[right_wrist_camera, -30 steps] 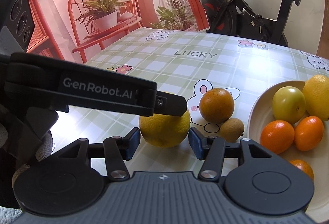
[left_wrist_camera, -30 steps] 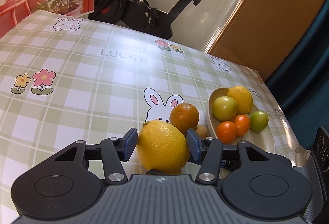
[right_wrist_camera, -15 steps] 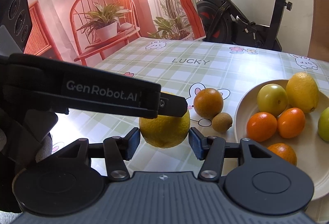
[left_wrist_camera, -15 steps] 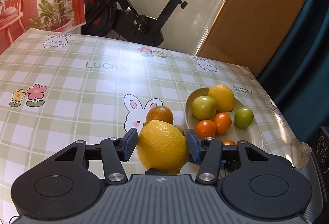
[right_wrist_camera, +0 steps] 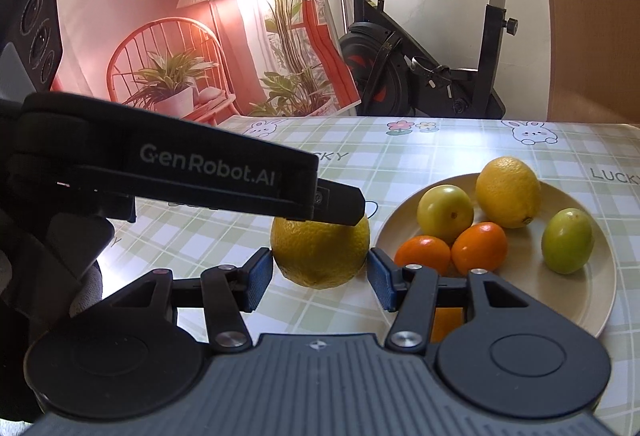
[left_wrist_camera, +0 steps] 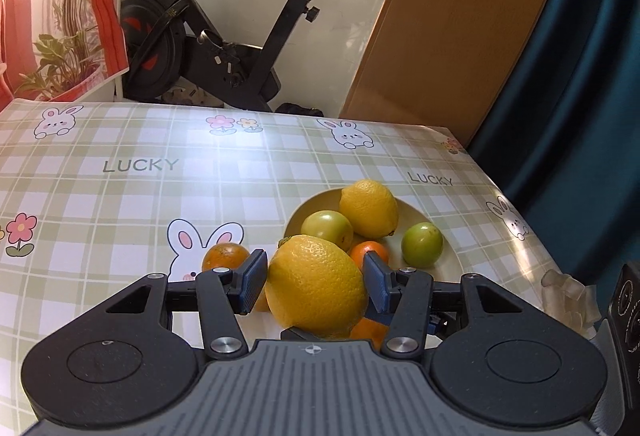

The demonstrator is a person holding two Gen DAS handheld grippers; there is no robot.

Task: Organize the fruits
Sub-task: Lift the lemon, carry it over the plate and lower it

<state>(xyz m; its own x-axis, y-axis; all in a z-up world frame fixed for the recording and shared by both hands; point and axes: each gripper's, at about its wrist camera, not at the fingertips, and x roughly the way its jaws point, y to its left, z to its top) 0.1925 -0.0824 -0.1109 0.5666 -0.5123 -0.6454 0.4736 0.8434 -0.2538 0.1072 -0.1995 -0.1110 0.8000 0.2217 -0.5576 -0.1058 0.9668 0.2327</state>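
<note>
The desk (left_wrist_camera: 120,195) has a green checked cloth with bunnies and flowers on it. On the right side of it sits a round cream plate (right_wrist_camera: 592,300).

The left gripper (left_wrist_camera: 314,278) and the right gripper (right_wrist_camera: 320,278) both meet at one fruit. That fruit is the big lemon (left_wrist_camera: 316,284). The left jaws are closed on it. The right jaws press on its two sides. In the right wrist view, one left jaw lies across the top of the lemon. The lemon looks to be up in the air, just beside the near edge of the plate, not on it yet.

Much of the job looks done. On the plate lie a second lemon (right_wrist_camera: 508,191), two green fruits (right_wrist_camera: 445,213), and two small oranges (right_wrist_camera: 422,254). One more orange thing peeks out under the right gripper, but it is mostly hidden.

What is left? The big lemon has to go on the plate. A round orange (left_wrist_camera: 225,256) is on the desk by the bunny picture, so I think it needs to go too.
</note>
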